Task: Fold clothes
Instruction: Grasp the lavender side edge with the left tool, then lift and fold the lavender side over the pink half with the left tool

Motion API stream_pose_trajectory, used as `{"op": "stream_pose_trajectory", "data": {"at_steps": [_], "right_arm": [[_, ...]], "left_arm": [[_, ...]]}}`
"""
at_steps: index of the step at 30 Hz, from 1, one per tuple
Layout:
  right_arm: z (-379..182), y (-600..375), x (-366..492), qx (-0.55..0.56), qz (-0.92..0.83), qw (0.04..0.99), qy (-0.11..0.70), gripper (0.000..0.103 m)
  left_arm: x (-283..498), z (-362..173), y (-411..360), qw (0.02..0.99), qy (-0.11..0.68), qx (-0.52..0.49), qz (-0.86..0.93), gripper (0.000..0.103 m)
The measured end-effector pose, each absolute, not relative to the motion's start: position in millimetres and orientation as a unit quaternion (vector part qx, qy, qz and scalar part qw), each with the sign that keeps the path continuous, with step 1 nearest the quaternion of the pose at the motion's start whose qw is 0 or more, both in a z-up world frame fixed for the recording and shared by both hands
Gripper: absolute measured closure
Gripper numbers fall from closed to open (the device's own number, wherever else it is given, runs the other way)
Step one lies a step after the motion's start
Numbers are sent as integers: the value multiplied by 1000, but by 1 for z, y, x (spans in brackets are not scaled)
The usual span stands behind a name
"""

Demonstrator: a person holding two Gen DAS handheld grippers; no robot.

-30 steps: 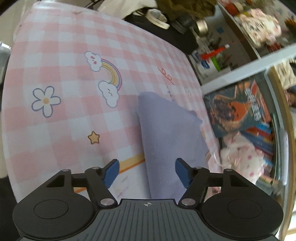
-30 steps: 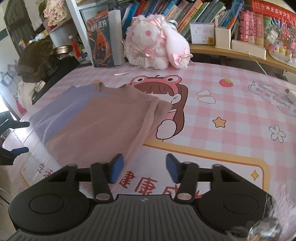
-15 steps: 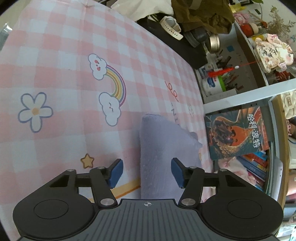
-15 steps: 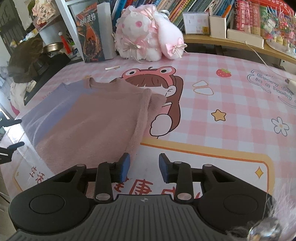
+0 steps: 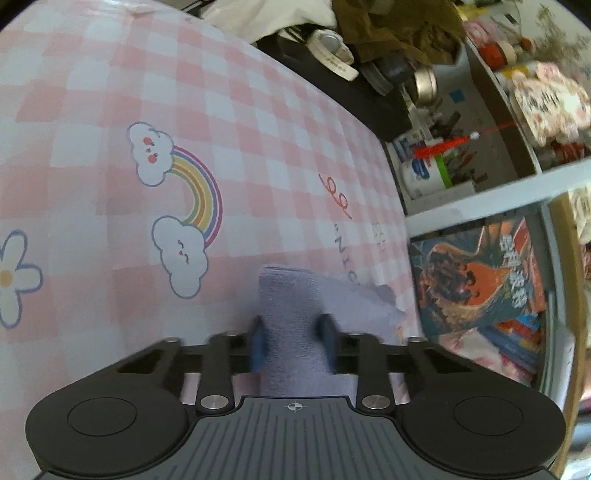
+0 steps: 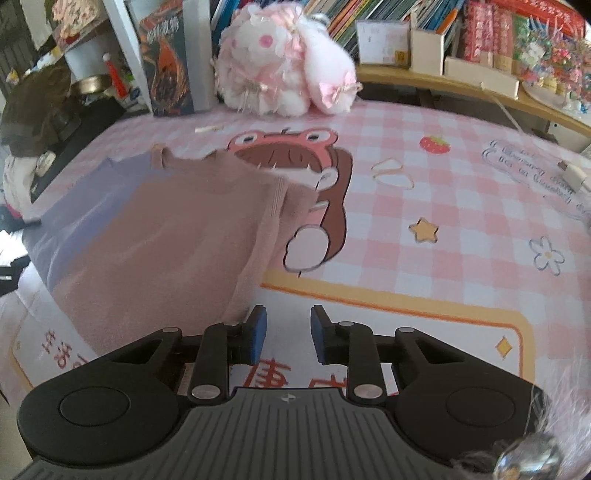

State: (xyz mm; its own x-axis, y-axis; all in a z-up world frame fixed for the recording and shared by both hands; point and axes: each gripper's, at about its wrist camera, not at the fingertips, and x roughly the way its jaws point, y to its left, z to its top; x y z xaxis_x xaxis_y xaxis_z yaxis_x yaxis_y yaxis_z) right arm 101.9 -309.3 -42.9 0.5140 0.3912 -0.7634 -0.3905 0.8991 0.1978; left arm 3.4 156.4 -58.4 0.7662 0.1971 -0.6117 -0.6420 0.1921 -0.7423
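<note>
- A pink-and-white checked mat (image 6: pixel 461 206) printed with a rainbow between clouds (image 5: pixel 177 206) and a frog-hooded cartoon girl (image 6: pixel 295 173).
- A fluffy pink-and-white plush bunny (image 6: pixel 284 70) sits at the mat's far edge.
- Upright colourful books (image 6: pixel 369 11) fill the shelf behind it.

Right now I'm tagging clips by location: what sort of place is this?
Probably a child's bedroom or study at home: a plush bunny, a crowded bookshelf, and a pink checked cartoon cover under the garment.

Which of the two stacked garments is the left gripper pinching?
The lavender garment, the lower layer; the left gripper is closing on its edge. The pink-brown one lies on top, ungripped.
</note>
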Motion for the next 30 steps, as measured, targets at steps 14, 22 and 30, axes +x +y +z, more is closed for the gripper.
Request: {"op": "stream_pose_trajectory", "data": {"at_steps": [14, 22, 30], "right_arm": [[-40, -284, 121, -4, 225, 872, 435, 77], [-44, -283, 124, -7, 225, 867, 445, 79], [-48, -282, 126, -5, 231, 864, 448, 81]], "left_arm": [[-12, -49, 157, 800, 207, -521, 216, 91], [-5, -58, 157, 792, 222, -527, 214, 85], [4, -60, 156, 799, 242, -502, 226, 92]]}}
